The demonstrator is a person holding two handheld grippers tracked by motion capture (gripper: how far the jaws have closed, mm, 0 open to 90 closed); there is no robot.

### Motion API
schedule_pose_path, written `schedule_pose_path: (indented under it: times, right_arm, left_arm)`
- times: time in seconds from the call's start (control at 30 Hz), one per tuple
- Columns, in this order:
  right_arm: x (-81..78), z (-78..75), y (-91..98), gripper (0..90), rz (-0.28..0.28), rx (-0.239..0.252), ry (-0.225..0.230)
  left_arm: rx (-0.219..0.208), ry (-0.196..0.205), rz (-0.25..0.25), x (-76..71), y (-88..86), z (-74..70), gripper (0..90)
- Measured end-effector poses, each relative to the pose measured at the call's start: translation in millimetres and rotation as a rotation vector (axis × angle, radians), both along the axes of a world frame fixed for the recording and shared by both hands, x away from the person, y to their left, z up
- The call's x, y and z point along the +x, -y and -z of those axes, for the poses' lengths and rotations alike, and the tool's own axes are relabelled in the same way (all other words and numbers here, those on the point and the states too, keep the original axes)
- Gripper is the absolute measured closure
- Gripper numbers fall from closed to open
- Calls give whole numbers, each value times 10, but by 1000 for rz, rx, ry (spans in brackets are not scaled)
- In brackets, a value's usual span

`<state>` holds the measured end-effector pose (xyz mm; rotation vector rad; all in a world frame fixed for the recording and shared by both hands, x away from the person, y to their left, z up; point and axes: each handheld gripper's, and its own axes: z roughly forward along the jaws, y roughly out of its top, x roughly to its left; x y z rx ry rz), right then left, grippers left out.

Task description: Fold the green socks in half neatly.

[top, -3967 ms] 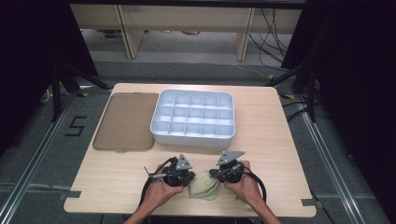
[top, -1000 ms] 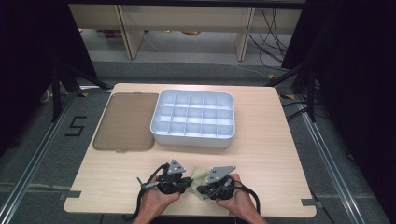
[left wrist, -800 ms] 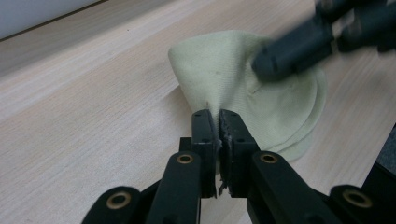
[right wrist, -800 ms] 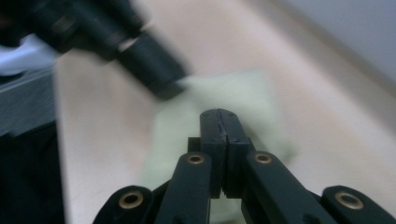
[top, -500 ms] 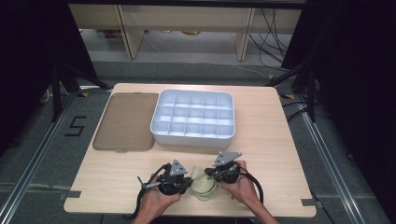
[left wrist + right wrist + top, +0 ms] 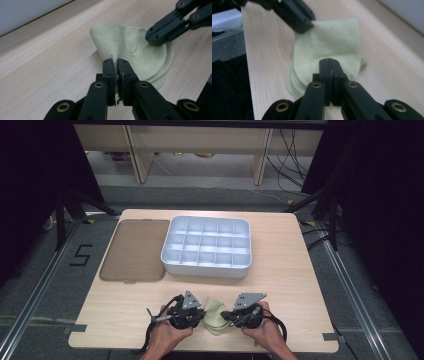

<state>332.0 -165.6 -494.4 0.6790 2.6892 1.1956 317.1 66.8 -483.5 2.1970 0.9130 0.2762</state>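
Cloth [image 6: 214,316], pale yellow-green, folded, lying on table [image 6: 300,270]: left gripper [image 6: 201,314] and right gripper [image 6: 225,315] each pinching an edge, jaws clamped tight on it.

The two grippers face each other at the counter's [image 6: 300,270] near edge, with the cloth [image 6: 214,316] filling the gap between them, so nothing passes there. A bare strip of counter runs between the cloth and the tray [image 6: 207,265], open to either side. The tray blocks the middle farther back, and the flat lid [image 6: 134,249] lies just left of it. The counter right of the tray and both near corners are free.
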Motion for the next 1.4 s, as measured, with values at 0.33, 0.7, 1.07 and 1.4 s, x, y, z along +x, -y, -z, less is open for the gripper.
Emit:
schedule_pose_path:
  times: [0.33,0.7,1.07,1.4]
  right_arm:
    - [10,111,-55,900,6,-21,-45]
    - [58,-46,180,895,61,81,-37]
    - [20,83,216,900,54,-5,-83]
    - [56,52,314,900,101,11,-94]
  left_arm:
    - [7,70,60,-136,172,-145,847]
    - [28,89,108,-203,322,-132,847]
    - [22,94,151,-246,462,-141,847]
    - [79,109,237,-270,654,0,846]
